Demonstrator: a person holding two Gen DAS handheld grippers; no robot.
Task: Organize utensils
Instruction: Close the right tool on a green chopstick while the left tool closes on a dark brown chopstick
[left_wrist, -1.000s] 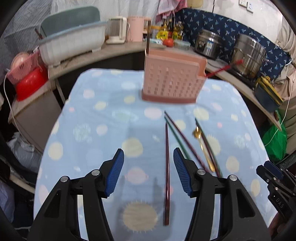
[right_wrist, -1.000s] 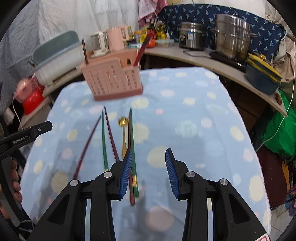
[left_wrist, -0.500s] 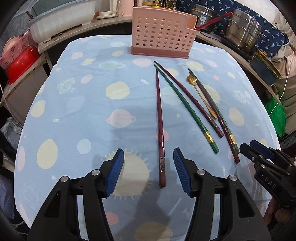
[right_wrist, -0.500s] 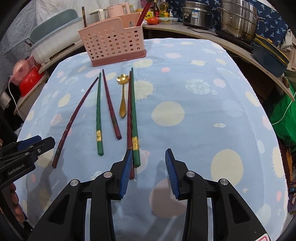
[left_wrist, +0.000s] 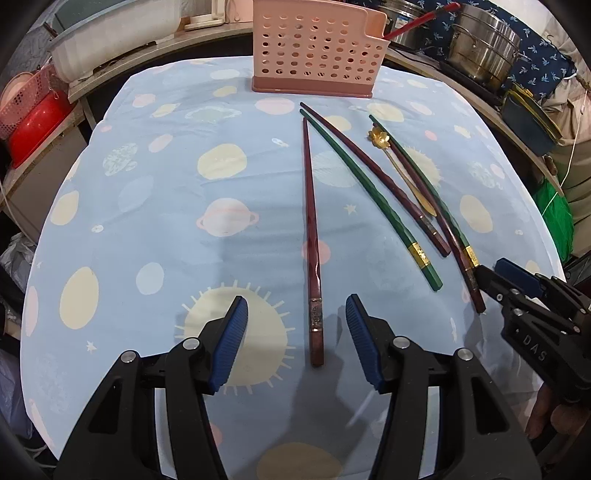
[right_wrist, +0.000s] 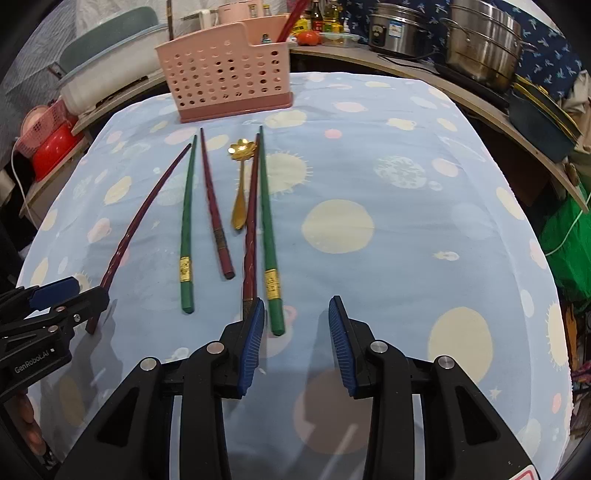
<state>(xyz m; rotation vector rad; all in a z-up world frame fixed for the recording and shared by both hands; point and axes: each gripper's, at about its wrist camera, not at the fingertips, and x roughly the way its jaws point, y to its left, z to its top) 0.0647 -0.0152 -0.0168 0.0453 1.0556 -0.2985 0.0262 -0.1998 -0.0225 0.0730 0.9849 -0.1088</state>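
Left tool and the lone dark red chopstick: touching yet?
Apart. The left wrist view shows the dark red chopstick lying flat on the tablecloth between the left tool's open pads, cloth visible either side.

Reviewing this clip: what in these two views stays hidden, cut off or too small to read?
- Inside of the pink basket: both views, its holed wall hides how it is divided.
- Butt end of the dark red chopstick: right wrist view, behind the right gripper finger.
- Gold band marks on the green chopstick: too small in both.
- Red handle in the basket: lower part hidden.
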